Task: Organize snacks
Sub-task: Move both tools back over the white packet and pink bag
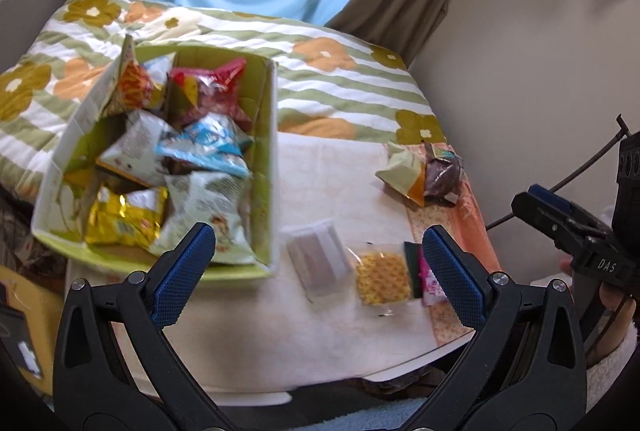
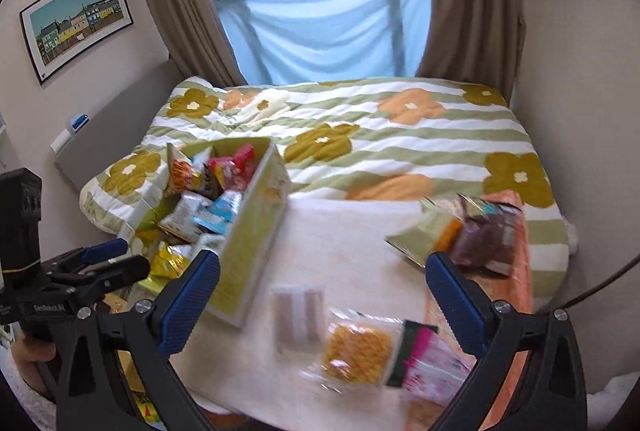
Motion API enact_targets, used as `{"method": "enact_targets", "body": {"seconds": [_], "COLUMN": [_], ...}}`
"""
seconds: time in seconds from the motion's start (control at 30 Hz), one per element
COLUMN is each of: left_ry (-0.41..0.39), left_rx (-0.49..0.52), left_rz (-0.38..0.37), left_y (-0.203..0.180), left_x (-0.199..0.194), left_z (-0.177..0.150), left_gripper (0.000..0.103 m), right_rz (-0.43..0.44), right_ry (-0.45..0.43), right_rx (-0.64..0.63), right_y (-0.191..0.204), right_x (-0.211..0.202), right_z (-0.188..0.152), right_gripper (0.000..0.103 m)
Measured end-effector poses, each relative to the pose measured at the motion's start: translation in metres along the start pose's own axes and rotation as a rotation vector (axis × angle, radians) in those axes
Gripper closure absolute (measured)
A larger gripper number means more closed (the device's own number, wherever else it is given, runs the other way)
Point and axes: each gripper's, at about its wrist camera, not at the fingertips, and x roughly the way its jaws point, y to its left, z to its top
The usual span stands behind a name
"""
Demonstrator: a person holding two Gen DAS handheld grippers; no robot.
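A green cardboard box [image 1: 264,135] [image 2: 256,231] holds several snack packets on the left of a cream cloth-covered table [image 1: 340,171]. Loose on the cloth lie a pale clear packet [image 1: 318,265] [image 2: 298,315], a yellow waffle packet [image 1: 384,277] [image 2: 358,351], a pink packet [image 1: 430,283] [image 2: 434,363], and at the far right a brown packet [image 1: 442,173] [image 2: 484,239] beside a light green one [image 1: 402,169] [image 2: 424,227]. My left gripper [image 1: 318,247] is open and empty above the table's near edge. My right gripper [image 2: 322,275] is open and empty over the loose packets.
A bed with a flowered green-striped quilt [image 2: 360,135] lies behind the table. Curtains and a window with blue cloth [image 2: 328,31] stand beyond. A framed picture [image 2: 76,23] hangs on the left wall. A wall [image 1: 540,51] is at the right.
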Motion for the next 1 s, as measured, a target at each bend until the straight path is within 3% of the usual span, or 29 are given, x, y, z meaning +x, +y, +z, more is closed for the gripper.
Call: {"method": "enact_targets", "body": {"seconds": [0.4, 0.67, 1.0], "left_ry": [0.116, 0.149, 0.23], "left_rx": [-0.044, 0.012, 0.02], "left_rz": [0.118, 0.212, 0.317], "left_y": [-0.054, -0.07, -0.064], "left_x": [0.052, 0.115, 0.187], "left_z": [-0.079, -0.075, -0.076], "left_gripper": [0.001, 0.0, 0.001], "right_rz": [-0.054, -0.032, -0.023], "right_ry": [0.158, 0.251, 0.297], "right_rx": [0.118, 0.252, 0.28], "right_y": [-0.084, -0.115, -0.122], "right_x": [0.021, 0.051, 0.082], "right_z": [-0.083, -0.124, -0.136], "right_gripper": [0.001, 0.001, 0.001]}}
